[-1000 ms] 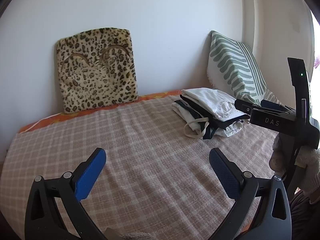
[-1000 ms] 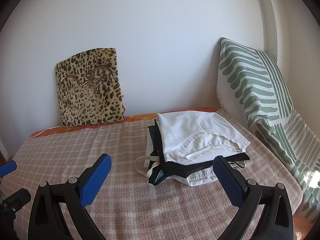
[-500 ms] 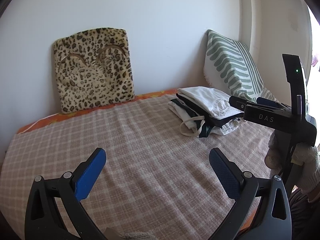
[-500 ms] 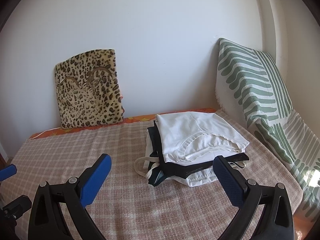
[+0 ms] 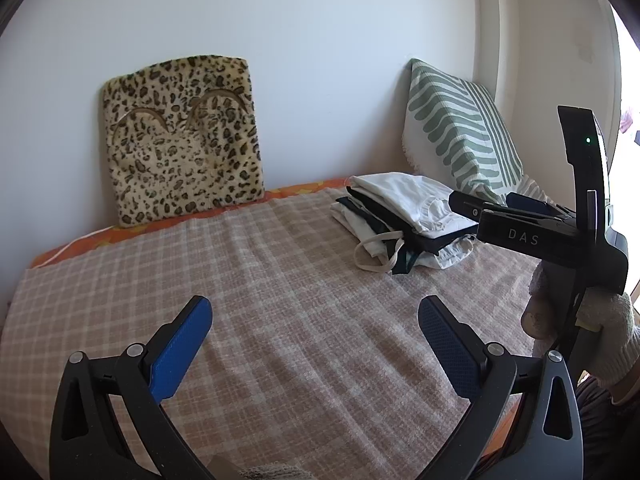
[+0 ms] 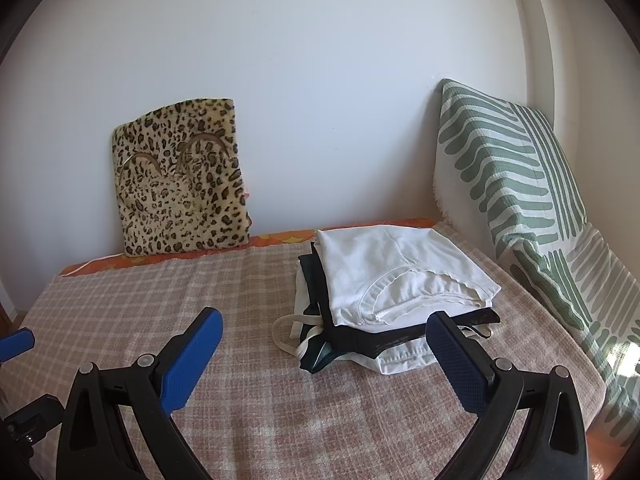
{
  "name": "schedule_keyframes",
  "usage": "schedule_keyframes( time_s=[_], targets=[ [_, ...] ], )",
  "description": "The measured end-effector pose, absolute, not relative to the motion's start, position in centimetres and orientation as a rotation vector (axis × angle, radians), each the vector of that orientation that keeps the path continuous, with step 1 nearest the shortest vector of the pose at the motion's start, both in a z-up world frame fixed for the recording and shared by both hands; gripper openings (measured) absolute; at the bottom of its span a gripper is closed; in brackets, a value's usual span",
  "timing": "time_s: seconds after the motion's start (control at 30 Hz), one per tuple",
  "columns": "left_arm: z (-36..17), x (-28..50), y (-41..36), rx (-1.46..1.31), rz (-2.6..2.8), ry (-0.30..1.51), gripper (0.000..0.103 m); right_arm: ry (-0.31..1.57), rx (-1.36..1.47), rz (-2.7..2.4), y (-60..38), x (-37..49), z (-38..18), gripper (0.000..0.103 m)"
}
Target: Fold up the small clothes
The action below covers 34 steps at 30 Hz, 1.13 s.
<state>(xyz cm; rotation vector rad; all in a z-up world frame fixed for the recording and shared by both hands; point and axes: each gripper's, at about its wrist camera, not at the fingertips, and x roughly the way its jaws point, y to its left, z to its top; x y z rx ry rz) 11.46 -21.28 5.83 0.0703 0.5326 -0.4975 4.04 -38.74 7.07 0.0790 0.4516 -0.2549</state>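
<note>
Folded clothes (image 6: 384, 292) sit in a small stack at centre right of the right wrist frame, on the checked pink-and-cream blanket (image 6: 248, 288) that covers the bed. Top layer: a white garment (image 6: 396, 272), folded flat, its ribbed hem facing the camera. Beneath it a black piece (image 6: 360, 340), then more white fabric; a cream strap loop (image 6: 286, 330) trails off the stack's left side onto the blanket. In the left wrist frame the same stack (image 5: 404, 220) lies right of centre, partly behind the right gripper's body.

Right gripper (image 6: 324, 348): jaws spread wide, nothing between them, blue pads low in the frame. The right-hand pad (image 6: 454, 354) overlaps the stack's near corner in the picture; contact cannot be told. Seen from the left wrist camera, the right gripper (image 5: 520, 216) juts in from the right edge, black body marked "DAS", held by a hand in a pale knit glove (image 5: 600, 336).

Left gripper (image 5: 316, 340): jaws likewise spread wide and holding nothing, over bare blanket (image 5: 280, 280) at lower centre, well apart from the stack.

Background: leopard-print cushion (image 6: 180, 176) upright against the white wall (image 6: 320, 80), upper left. Green-and-white striped pillow (image 6: 508, 184) leaning at the right edge, near the stack. Orange sheet edge (image 6: 280, 238) showing behind the blanket.
</note>
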Motion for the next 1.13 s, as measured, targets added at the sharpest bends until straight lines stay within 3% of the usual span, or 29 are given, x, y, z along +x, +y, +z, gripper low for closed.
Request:
schedule_keyframes(
  time_s=[1.13],
  targets=[
    [5.58,11.39,-21.27,0.072,-0.501,0.537,0.103,0.45,0.074,-0.247,-38.62,4.08,7.18,0.103]
  ],
)
